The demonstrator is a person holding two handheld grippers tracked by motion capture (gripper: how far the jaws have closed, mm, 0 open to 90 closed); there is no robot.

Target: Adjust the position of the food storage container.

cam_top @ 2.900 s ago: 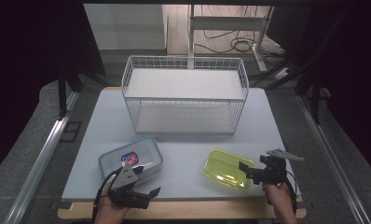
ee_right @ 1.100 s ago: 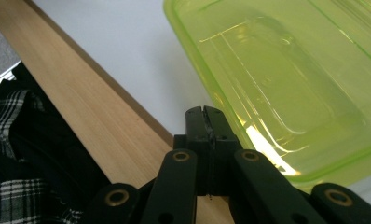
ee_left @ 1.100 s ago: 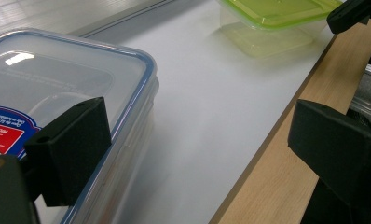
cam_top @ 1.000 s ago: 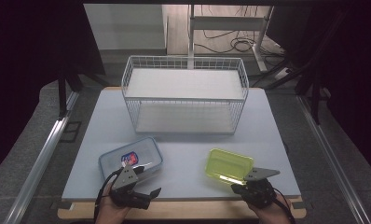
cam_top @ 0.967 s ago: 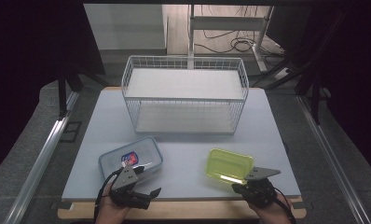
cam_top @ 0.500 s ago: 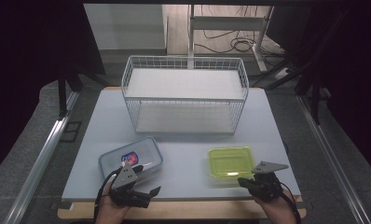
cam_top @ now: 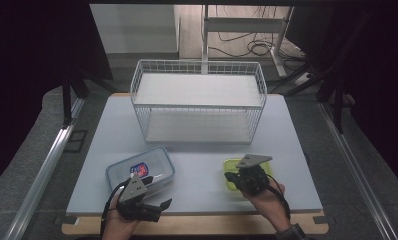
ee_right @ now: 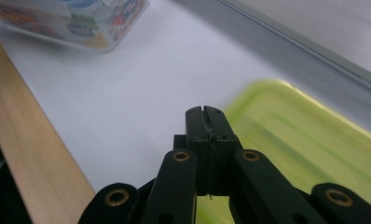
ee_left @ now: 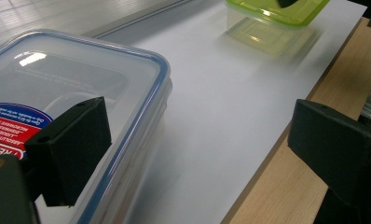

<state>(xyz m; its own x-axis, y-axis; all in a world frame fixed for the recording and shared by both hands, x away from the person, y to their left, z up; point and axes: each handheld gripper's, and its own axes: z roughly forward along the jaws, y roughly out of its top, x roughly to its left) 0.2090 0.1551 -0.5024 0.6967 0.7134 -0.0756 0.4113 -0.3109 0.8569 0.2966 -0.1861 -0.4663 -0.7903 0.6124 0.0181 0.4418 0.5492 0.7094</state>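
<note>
Since the earlier frames the right gripper (cam_top: 235, 178) has slid leftward along the desk's near edge and now sits over the green box (cam_top: 230, 171), which has come down from tilted to flat on the desk; the left gripper (cam_top: 154, 206) has kept its place. Nearest, the left gripper hangs at the near edge, left of centre, jaws spread wide with nothing between them; in the left gripper view one pad (ee_left: 74, 149) stands in front of the clear box (ee_left: 81, 88) and the other over the wooden rim (ee_left: 286, 186). That clear box (cam_top: 140, 171), with its blue-edged lid, lies flat just beyond the gripper, near the near-left corner. The right gripper's jaws are pressed together, empty, their tips (ee_right: 206, 122) above the green box's (ee_right: 314, 149) near-left edge. Bare desk (cam_top: 199, 170) separates the two boxes. Farther off, an open band of desk runs ahead of both boxes up to the wire basket (cam_top: 199, 105), which stands at the far edge, centred, with free strips on either side.
</note>
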